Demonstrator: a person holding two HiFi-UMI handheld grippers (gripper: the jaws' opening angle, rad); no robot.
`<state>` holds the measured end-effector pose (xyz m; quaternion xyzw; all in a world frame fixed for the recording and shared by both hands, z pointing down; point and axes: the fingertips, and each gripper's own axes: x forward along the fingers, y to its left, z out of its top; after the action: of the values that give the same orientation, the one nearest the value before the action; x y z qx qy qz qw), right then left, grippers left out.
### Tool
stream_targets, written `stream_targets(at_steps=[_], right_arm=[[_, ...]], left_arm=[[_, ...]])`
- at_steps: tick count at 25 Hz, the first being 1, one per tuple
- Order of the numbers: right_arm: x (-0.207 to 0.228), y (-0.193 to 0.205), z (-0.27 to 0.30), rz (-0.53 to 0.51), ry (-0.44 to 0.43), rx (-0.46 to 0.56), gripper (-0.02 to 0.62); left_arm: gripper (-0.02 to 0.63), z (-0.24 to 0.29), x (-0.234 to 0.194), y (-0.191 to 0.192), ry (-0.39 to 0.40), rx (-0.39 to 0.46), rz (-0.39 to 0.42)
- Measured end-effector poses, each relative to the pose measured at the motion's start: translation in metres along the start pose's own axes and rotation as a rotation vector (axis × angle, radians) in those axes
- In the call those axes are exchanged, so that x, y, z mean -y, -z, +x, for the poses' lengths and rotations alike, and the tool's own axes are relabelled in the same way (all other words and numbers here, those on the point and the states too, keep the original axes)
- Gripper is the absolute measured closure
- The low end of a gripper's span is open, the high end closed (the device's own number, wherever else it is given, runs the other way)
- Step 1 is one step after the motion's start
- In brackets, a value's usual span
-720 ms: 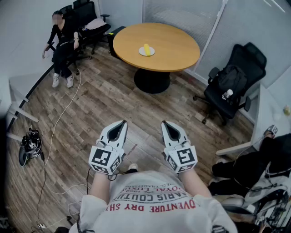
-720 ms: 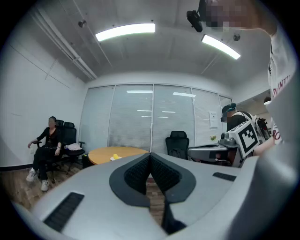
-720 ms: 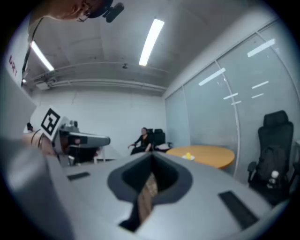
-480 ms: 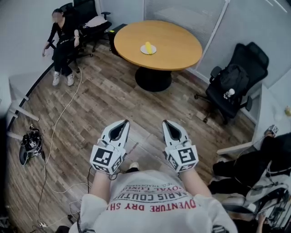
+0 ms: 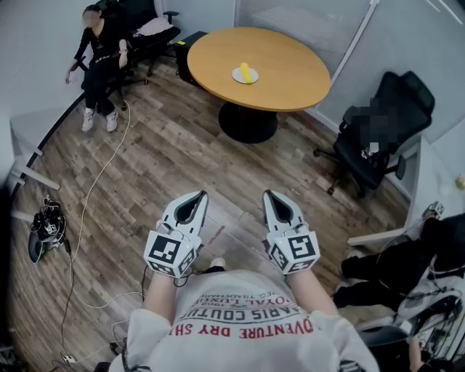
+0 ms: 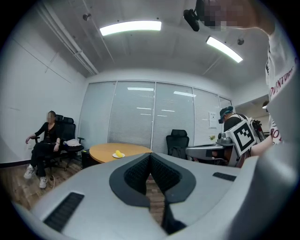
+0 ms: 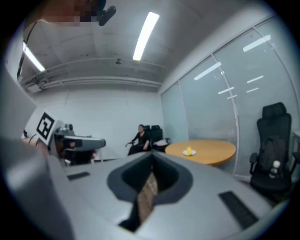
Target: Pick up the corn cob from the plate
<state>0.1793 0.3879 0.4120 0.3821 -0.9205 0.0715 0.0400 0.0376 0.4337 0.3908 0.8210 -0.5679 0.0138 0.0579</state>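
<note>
A yellow corn cob (image 5: 245, 70) lies on a small white plate (image 5: 239, 76) on a round wooden table (image 5: 290, 73) far across the room. It shows small in the left gripper view as the corn cob (image 6: 119, 153) and in the right gripper view as the corn cob (image 7: 189, 150). My left gripper (image 5: 197, 196) and right gripper (image 5: 270, 195) are held side by side near my chest, both shut and empty, far from the table. Tips meet in the left gripper (image 6: 150, 154) view and the right gripper (image 7: 151, 154) view.
A person sits on a black chair (image 5: 138, 22) at the back left. Another black office chair (image 5: 378, 138) with a bag stands right of the table. Cables (image 5: 94, 196) trail over the wooden floor, and a dark object (image 5: 43, 232) lies at the left. A person sits at the lower right.
The view has shifted a little: the table and plate sit slightly further right and higher in the picture. Both grippers keep their place and stay shut.
</note>
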Motion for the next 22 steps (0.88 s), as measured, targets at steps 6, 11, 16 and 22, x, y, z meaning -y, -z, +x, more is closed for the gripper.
stream_targets(at_steps=[6,11,16,22], right_arm=[[-0.014,0.009,0.034,0.017,0.021,-0.025,0.566],[-0.010,0.017,0.063,-0.009,0.042,-0.063,0.566],[-0.001,0.019,0.098,-0.022,0.014,-0.074,0.566],[0.025,0.016,0.160,0.001,-0.046,-0.084,0.566]], left_arm=[[0.571,-0.006,-0.045,0.005,-0.008,-0.015,-0.007],[0.571,-0.002,-0.074,0.009,-0.045,-0.020,-0.036],[0.571,0.010,-0.101,0.014,-0.093,-0.025,-0.043],[0.571,0.051,-0.139,0.014,-0.169,-0.035,-0.045]])
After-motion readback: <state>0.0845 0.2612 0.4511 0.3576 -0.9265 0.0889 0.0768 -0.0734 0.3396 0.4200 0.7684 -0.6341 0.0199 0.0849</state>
